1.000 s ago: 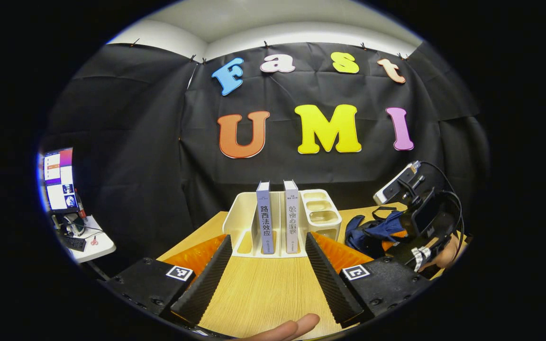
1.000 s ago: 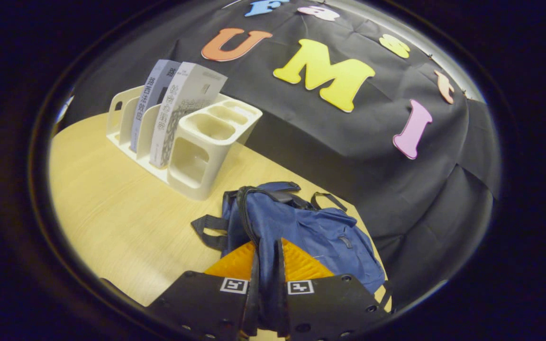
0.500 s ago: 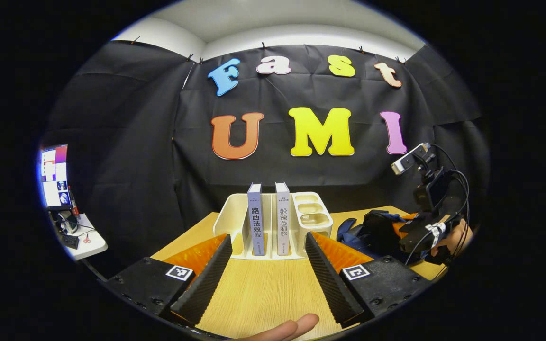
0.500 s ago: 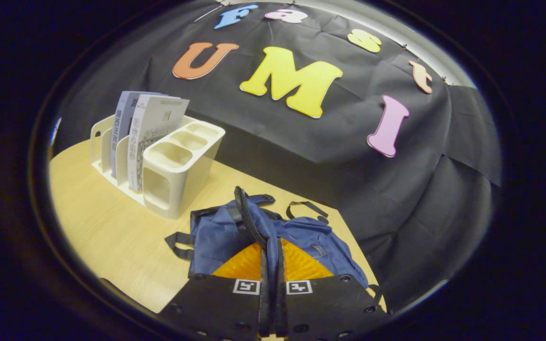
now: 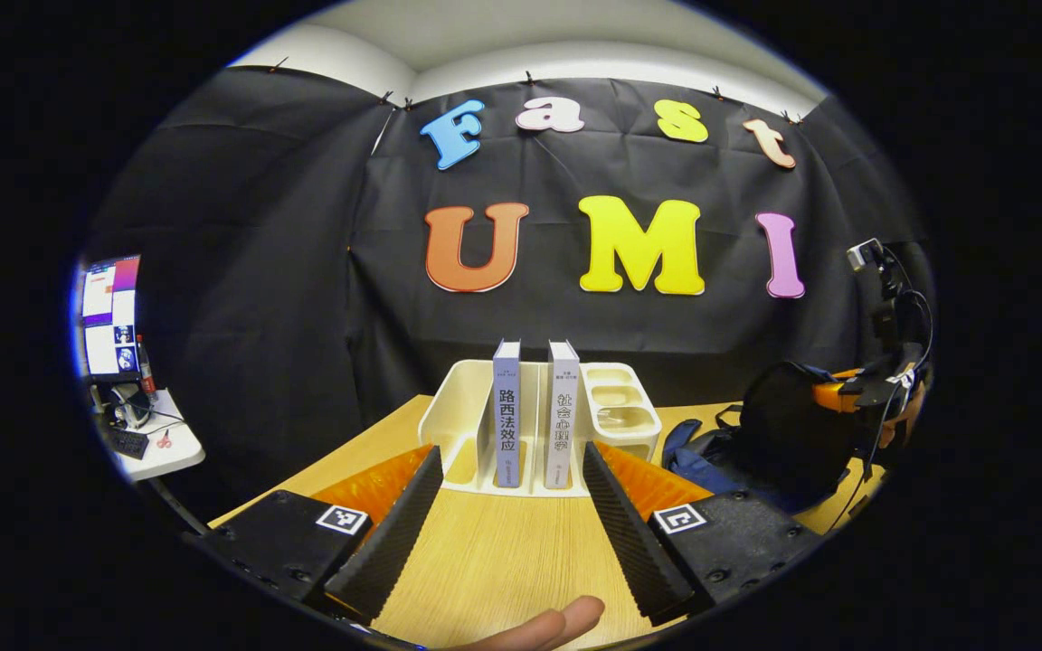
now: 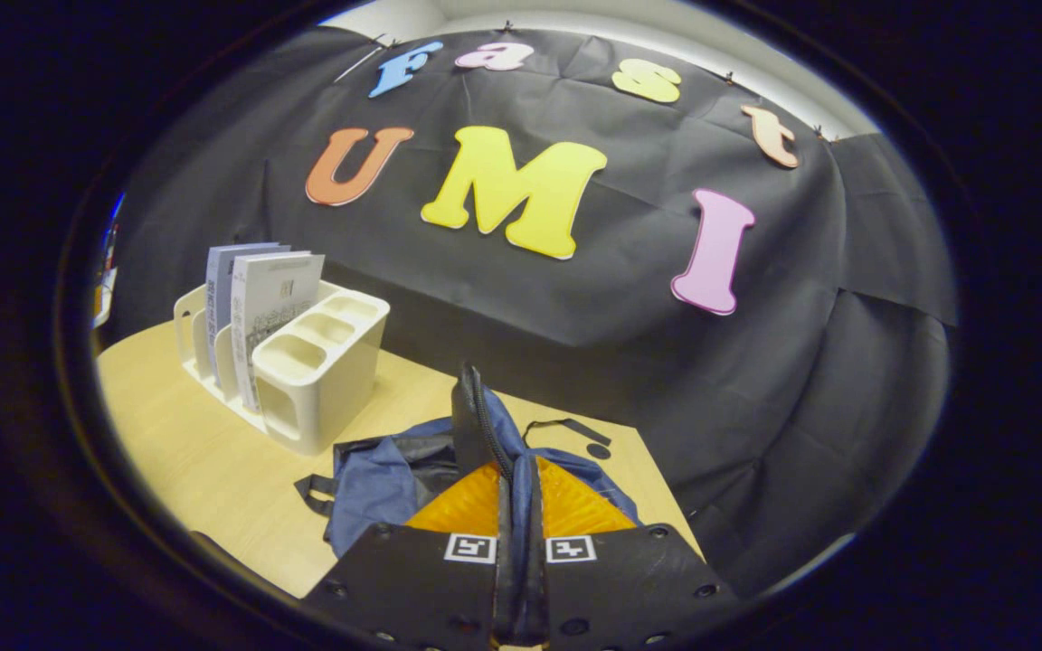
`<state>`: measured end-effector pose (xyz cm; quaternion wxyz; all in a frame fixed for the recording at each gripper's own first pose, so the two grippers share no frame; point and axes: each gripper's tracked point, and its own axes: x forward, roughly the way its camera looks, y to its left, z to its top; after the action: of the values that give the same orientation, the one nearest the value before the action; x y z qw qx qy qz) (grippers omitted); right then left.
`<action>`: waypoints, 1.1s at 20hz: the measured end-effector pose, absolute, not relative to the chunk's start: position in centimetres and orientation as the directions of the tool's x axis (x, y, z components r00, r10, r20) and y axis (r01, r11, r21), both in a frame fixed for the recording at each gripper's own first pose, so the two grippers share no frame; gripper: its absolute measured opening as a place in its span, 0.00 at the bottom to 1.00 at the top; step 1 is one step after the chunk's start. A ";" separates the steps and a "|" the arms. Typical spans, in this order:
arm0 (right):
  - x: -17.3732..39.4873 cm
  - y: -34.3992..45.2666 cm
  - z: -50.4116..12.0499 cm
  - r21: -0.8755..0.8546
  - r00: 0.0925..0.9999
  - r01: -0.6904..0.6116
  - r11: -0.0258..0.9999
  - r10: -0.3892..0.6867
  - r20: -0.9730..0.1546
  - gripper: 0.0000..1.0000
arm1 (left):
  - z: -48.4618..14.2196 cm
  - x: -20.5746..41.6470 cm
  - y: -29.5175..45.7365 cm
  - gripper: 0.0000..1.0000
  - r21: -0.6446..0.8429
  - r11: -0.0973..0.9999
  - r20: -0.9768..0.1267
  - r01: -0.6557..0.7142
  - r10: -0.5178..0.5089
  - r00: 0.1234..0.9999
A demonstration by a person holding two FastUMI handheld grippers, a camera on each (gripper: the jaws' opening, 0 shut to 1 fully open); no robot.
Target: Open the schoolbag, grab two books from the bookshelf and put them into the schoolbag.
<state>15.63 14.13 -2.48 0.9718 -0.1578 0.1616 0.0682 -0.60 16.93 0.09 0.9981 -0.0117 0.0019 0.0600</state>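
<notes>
At the far left of the left gripper view, a monitor [image 5: 109,316] stands on a small white side table [image 5: 159,452] apart from the bench [image 5: 485,561]. The left hand-held gripper [image 5: 507,520] hovers over the bench's near edge with its jaws spread wide and nothing between them, aimed at the bookshelf [image 5: 458,425] near the bench's far edge. Two books [image 5: 506,425] stand upright in the bookshelf's slots, spines facing the camera, one just beside the other [image 5: 563,425]. To the right, the schoolbag [image 5: 756,443] lies towards the bench's right edge, one flap raised off the bench. The right hand-held gripper [image 6: 519,542] is clamped on that flap, both fingers pressing the blue fabric by the zipper edge [image 6: 476,416]. In the right gripper view, the bookshelf [image 6: 322,362] sits left of the schoolbag [image 6: 376,479], apart from it.
</notes>
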 end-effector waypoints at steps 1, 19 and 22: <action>16.0 13.8 -2.1 -0.261 0.939 -0.188 0.947 0.096 -0.329 0.05 | 0.1 -0.2 17.1 0.99 -0.027 0.993 -0.013 -0.118 0.118 0.993; 19.3 5.6 2.6 -0.112 0.946 -0.219 0.969 0.183 -0.267 0.05 | 8.2 20.9 12.2 0.98 -0.035 0.999 -0.264 0.021 -0.029 0.964; 18.8 5.0 2.4 -0.105 0.946 -0.234 0.966 0.202 -0.255 0.05 | 7.4 24.8 12.6 0.98 0.056 0.998 -0.328 0.010 0.009 0.944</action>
<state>18.80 5.05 2.42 0.9840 -0.0669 0.1221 0.1108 24.80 12.64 7.40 0.9856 0.0286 0.1666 -0.0001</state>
